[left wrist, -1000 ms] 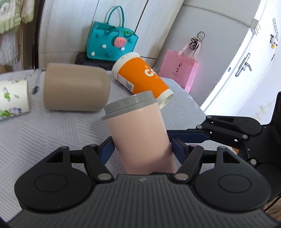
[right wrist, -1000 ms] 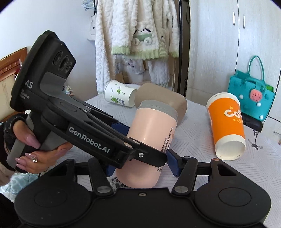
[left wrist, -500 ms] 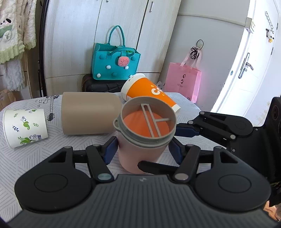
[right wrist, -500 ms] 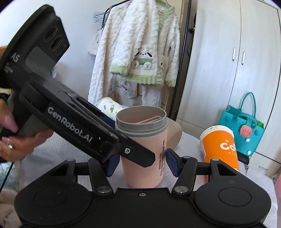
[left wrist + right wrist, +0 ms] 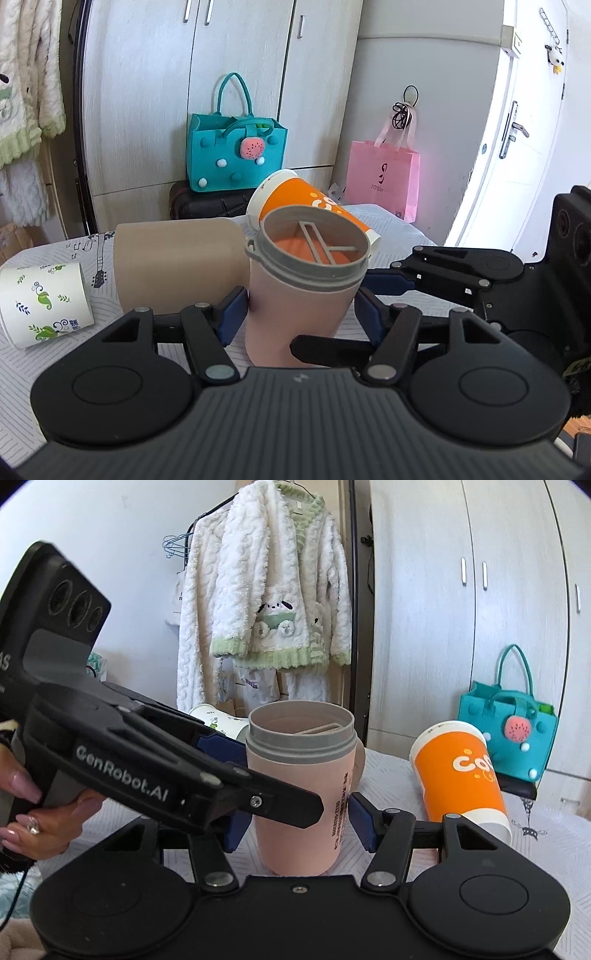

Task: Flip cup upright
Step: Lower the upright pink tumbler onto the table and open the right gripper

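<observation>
A pink cup (image 5: pixel 295 310) with a grey rim stands upright on the table, mouth up; it also shows in the right wrist view (image 5: pixel 301 797). My left gripper (image 5: pixel 301 314) has its blue pads on both sides of the cup, with small gaps showing. My right gripper (image 5: pixel 295 823) also straddles the cup with its pads slightly off the wall. The left gripper's body (image 5: pixel 147 771) crosses in front of the cup in the right wrist view.
A tan cup (image 5: pixel 173 266), an orange paper cup (image 5: pixel 314 210) and a white leaf-print cup (image 5: pixel 40 302) lie on their sides on the grey patterned table (image 5: pixel 22 362). A teal bag (image 5: pixel 236 155) and a pink bag (image 5: pixel 384 181) stand behind.
The pink cup went from tilted with its mouth away to standing upright on the table. Both grippers' pads have eased slightly off its sides.
</observation>
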A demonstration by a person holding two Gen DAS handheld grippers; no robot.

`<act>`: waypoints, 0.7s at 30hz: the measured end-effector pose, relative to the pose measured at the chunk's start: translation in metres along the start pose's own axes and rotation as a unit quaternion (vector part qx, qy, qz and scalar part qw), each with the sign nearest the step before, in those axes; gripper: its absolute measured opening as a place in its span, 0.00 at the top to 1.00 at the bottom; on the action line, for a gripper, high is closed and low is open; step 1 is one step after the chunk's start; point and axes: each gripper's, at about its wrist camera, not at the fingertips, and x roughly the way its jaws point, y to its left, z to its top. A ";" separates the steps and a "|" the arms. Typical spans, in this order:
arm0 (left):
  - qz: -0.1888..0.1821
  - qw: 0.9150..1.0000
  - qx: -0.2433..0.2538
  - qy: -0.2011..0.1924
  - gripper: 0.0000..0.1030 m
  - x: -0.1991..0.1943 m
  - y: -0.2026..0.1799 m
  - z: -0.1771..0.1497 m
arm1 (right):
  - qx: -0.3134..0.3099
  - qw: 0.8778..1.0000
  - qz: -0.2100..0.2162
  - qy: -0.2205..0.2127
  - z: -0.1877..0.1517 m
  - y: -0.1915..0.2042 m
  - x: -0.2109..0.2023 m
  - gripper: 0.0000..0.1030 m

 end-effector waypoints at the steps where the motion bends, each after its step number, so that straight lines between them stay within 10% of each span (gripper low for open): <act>1: 0.000 1.000 -0.001 0.000 0.38 0.001 0.000 0.000 | 0.004 1.000 0.000 0.000 0.000 -0.001 0.000 0.39; 21: 0.051 0.997 -0.038 -0.037 0.10 -0.068 -0.006 -0.014 | 0.001 0.998 -0.058 0.022 0.006 0.029 -0.051 0.25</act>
